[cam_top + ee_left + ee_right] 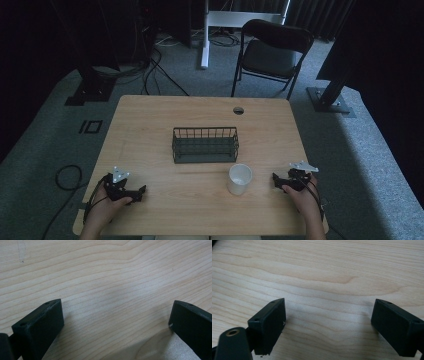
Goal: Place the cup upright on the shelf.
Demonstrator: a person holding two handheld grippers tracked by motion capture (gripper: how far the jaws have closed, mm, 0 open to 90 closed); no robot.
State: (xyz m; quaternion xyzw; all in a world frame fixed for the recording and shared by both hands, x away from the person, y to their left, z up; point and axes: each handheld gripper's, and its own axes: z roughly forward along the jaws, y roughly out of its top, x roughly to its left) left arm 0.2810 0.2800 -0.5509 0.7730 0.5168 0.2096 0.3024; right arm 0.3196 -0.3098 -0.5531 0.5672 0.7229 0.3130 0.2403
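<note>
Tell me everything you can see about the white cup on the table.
The white cup is a plain, round, smooth cup, ceramic or plastic by its look, with no handle visible. It stands upright, mouth open upward, and looks empty. It sits on the wooden table, just in front of the dark wire basket and apart from it. The right gripper rests nearby without touching it.

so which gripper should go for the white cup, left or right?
Right, probably. The right gripper rests open on the table just beside the white cup; the left gripper, also open, sits farther off across bare wood.
</note>
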